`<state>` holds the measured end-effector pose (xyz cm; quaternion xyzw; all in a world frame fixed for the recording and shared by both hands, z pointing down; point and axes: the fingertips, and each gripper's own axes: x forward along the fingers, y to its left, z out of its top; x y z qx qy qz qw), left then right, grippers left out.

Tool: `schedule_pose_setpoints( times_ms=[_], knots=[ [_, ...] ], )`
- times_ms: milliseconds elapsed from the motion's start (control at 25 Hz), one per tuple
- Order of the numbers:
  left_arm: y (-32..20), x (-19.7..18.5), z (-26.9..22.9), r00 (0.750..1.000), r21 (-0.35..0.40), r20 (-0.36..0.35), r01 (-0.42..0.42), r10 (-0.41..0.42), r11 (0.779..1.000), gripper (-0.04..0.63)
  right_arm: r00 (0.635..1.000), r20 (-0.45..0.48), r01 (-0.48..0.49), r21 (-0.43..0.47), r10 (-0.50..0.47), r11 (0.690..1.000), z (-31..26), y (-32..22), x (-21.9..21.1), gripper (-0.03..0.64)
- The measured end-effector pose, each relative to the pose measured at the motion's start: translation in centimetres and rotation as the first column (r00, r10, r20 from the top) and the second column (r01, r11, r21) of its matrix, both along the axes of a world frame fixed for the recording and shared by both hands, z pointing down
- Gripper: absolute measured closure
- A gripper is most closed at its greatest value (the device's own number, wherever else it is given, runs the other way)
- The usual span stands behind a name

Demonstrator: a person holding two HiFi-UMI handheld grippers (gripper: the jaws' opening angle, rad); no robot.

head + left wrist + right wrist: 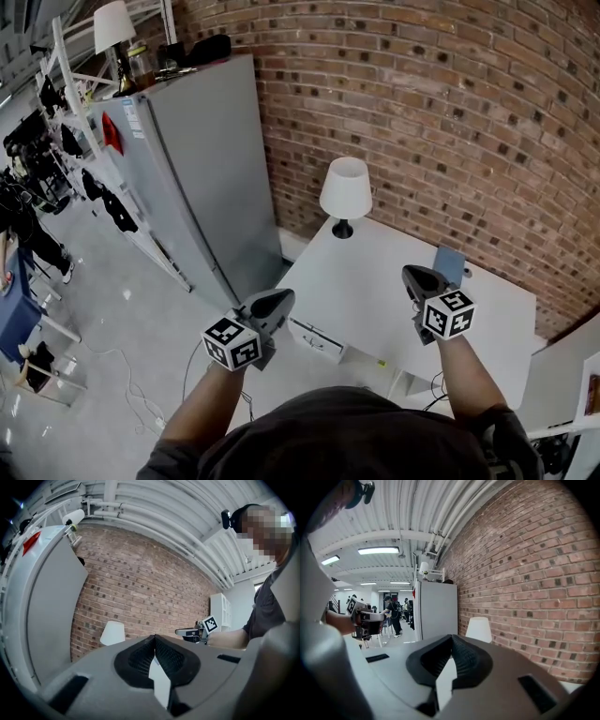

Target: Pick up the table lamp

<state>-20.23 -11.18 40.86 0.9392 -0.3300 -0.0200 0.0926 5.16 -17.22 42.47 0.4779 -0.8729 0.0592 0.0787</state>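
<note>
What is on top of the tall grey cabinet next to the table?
A white-shaded lamp, a jar and dark things; whatever lies behind them is covered.

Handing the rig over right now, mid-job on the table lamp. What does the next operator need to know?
Left gripper: jaws together, empty, by the white table's left edge.
Right gripper: jaws together, empty, above the table.
Table lamp: upright at the table's far edge by the brick wall, untouched.
Done: nothing gripped yet.
Left: open a gripper, reach the lamp, probably grip below the shade, then lift.
</note>
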Motion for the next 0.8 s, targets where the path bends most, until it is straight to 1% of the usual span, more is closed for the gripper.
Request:
schedule_pose_setpoints(
  times_ms=[240,400,560,640,720,800],
  knots=[
    [-5.9,2.5,0.7,0.999,-0.007,0.030,0.039,-0.038,0.999,0.591,0.999,0.034,0.037,0.006,-0.037,0.999,0.8,-7.5,2.5,0.623],
    [-10.7,4.3,1.1,0.992,-0.024,0.024,0.127,-0.126,0.992,0.591,0.992,0.051,0.118,0.002,-0.118,0.993,1.3,-14.0,3.8,0.623],
    [-14.6,6.6,2.2,0.983,-0.057,0.016,0.186,-0.185,0.981,0.591,0.983,0.036,0.179,0.017,-0.179,0.984,2.5,-18.6,5.5,0.623],
    [-16.5,7.6,2.6,0.981,-0.068,0.008,0.194,-0.194,0.979,0.591,0.982,0.039,0.186,0.020,-0.187,0.982,3.2,-20.6,6.2,0.623],
    [-17.8,8.0,3.1,0.982,-0.073,0.029,0.189,-0.188,0.979,0.591,0.982,0.054,0.184,0.008,-0.184,0.983,4.2,-21.8,6.1,0.623],
    [-18.6,7.5,3.6,0.983,-0.069,0.050,0.178,-0.174,0.982,0.591,0.983,0.063,0.175,-0.004,-0.174,0.985,5.4,-22.2,5.5,0.623]
  ],
)
